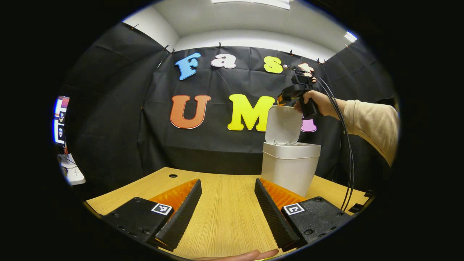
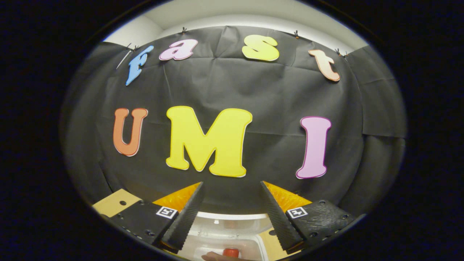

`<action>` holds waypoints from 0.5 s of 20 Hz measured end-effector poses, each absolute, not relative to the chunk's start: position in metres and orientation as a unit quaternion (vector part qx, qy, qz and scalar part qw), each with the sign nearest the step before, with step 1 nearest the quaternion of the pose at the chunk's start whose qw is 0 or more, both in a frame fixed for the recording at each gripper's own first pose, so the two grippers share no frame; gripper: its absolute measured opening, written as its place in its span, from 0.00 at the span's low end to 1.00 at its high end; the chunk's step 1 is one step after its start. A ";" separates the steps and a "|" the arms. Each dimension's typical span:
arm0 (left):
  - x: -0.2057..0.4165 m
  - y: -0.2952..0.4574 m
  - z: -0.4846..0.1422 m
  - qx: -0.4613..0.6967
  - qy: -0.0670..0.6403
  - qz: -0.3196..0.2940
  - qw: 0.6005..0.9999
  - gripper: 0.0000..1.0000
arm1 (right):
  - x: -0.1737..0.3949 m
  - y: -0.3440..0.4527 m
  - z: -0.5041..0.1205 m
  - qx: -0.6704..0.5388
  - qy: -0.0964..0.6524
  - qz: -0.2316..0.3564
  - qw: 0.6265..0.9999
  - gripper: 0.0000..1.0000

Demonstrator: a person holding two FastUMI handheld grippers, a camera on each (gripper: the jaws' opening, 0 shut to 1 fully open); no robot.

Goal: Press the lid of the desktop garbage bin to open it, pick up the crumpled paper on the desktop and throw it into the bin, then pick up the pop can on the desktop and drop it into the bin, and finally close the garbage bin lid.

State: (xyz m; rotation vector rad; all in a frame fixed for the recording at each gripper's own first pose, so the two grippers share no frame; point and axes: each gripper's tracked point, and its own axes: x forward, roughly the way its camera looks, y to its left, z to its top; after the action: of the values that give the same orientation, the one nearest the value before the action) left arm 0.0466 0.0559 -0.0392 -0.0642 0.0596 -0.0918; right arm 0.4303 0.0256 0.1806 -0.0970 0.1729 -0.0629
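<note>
1. The right hand-held gripper [image 2: 231,217] is being held with its jaws spread and nothing between them, directly above the open bin [image 2: 224,232]; in the left gripper view it [image 1: 281,99] is seen near the top edge of the raised lid [image 1: 284,124].
2. A red object [image 2: 231,252], probably the can, is being glimpsed low in the bin's mouth, though it is too cropped to be sure.
3. The left hand-held gripper [image 1: 227,212] is being kept spread and empty, low over the bench [image 1: 224,217], well apart from the bin.
4. The step in hand is judged to be closing the lid: it is best being pushed forward and down from its top edge, gently, so the light bin is not tipped.
5. The crumpled paper cannot be made out.
6. The wooden bench is being lit from ceiling lights, with black cloth walls around and a screen [image 1: 61,119] at the far left.
</note>
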 end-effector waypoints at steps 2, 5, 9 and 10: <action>0.043 0.054 -0.037 -0.038 0.030 -0.049 0.998 0.95 | 0.420 0.026 0.174 -0.035 0.094 -0.023 0.995 0.94; 0.038 0.056 -0.028 -0.032 0.015 -0.046 0.998 0.95 | 0.404 0.027 0.158 -0.023 0.128 -0.011 0.991 0.93; 0.034 0.056 -0.021 -0.033 0.006 -0.048 0.998 0.95 | 0.386 0.032 0.143 -0.029 0.155 -0.005 0.988 0.93; 0.034 0.055 -0.022 -0.033 0.006 -0.048 0.998 0.95 | 0.382 0.035 0.132 -0.030 0.164 -0.002 0.986 0.94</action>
State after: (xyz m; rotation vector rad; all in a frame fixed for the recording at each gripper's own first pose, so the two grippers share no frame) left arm 0.0338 0.0551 -0.0218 -0.0655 0.0122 -0.0967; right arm 0.3823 0.0350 0.1321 -0.0610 0.3305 -0.0032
